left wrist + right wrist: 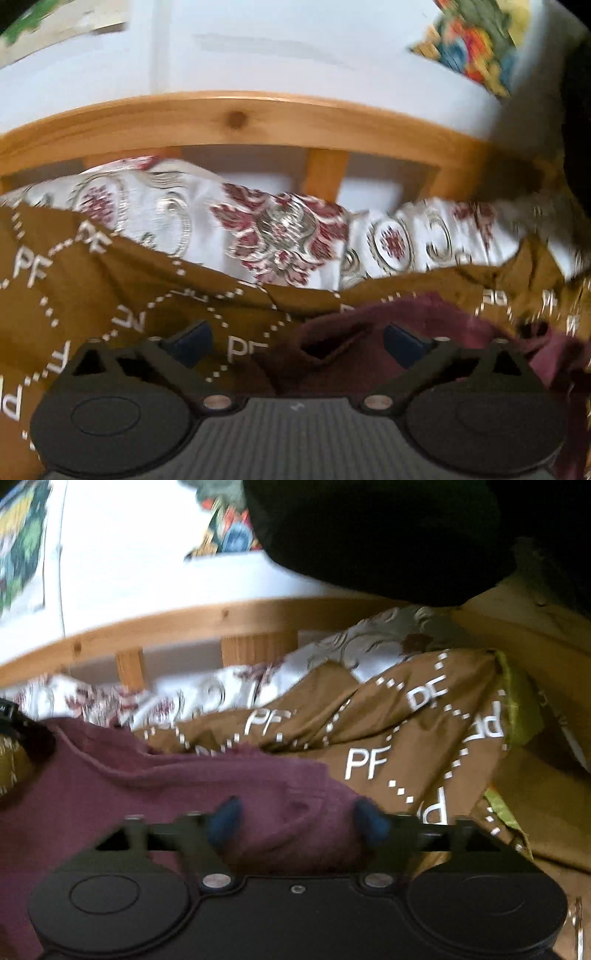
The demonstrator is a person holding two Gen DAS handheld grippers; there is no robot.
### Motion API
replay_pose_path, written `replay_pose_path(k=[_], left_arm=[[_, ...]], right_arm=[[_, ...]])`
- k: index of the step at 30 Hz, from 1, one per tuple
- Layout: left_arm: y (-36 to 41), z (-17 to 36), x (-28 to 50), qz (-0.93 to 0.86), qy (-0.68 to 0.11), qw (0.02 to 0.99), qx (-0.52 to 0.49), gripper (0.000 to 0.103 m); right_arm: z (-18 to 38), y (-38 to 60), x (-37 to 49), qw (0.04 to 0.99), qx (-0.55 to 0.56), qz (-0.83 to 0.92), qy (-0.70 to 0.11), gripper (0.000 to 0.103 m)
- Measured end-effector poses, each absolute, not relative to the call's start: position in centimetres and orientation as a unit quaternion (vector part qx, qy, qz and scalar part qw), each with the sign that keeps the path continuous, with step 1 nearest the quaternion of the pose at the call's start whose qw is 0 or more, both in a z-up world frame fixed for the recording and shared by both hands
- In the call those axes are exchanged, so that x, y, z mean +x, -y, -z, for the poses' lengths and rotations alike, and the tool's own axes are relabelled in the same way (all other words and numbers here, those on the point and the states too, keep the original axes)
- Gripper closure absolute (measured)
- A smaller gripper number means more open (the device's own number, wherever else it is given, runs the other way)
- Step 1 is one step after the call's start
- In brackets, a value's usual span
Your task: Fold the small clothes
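Both of my grippers hang with jaws spread wide and nothing clamped: my left gripper (297, 341) above the brown PF-printed cover (66, 295) and my right gripper (299, 818) right over the maroon garment (147, 794). That garment lies crumpled on the cover, its edge reaching under my left gripper's right finger, with the floral sheet (280, 229) and wooden bed rail (236, 118) beyond.

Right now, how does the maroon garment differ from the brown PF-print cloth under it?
The maroon garment is plain, with no print; the brown PF cloth carries white letters and dotted diamond lines. The maroon garment lies on top, close under both open grippers; the brown cloth lies beneath it and spreads out past it on both sides. The maroon garment looks smaller than the brown cloth. Both are rumpled, neither is gripped.
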State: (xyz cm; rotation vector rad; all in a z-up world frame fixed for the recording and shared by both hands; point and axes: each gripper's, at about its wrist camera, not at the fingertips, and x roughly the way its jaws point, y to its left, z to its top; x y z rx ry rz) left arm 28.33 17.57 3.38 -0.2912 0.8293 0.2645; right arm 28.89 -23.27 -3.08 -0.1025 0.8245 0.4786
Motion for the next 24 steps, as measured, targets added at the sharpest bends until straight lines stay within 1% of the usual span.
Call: replay_pose_path(k=[1, 2, 4, 9, 14, 16, 18, 20, 24], left_arm=[[-17.9, -3.5, 28.0, -0.131, -0.398, 0.895, -0.149, 0.001], [-18.2, -3.7, 27.6, -0.135, -0.397, 0.894, -0.155, 0.001], [-18.4, -3.7, 26.5, -0.144, -0.395, 0.892, -0.167, 0.001], [-16.0, -2.8, 21.7, -0.17, -0.383, 0.892, -0.169, 0.001], [-12.4, -1.2, 15.9, -0.192, -0.344, 0.904, -0.169, 0.001], [-11.5, 0.2, 14.6, -0.201, -0.36, 0.895, -0.17, 0.001], [-10.7, 1.6, 14.2, -0.2, -0.398, 0.881, -0.158, 0.001], [-10.3, 2.7, 13.9, -0.202, -0.42, 0.873, -0.144, 0.001], [-10.5, 3.1, 13.4, -0.214, -0.42, 0.867, -0.161, 0.001]], right_arm=[[2.7, 23.5, 28.5, 0.894, -0.047, -0.224, -0.386, 0.007], [2.3, 23.7, 28.0, 0.898, -0.047, -0.22, -0.377, 0.003], [1.5, 24.1, 26.8, 0.905, -0.048, -0.211, -0.365, 0.001], [0.8, 25.0, 22.3, 0.918, -0.077, -0.188, -0.339, 0.001], [2.4, 25.2, 19.9, 0.919, -0.127, -0.16, -0.336, 0.001], [3.0, 25.0, 19.8, 0.917, -0.136, -0.152, -0.342, 0.001], [3.2, 25.0, 19.5, 0.916, -0.132, -0.164, -0.341, 0.001], [3.3, 24.6, 19.3, 0.913, -0.13, -0.192, -0.335, 0.001], [4.6, 22.8, 19.1, 0.895, -0.183, -0.221, -0.341, 0.001]])
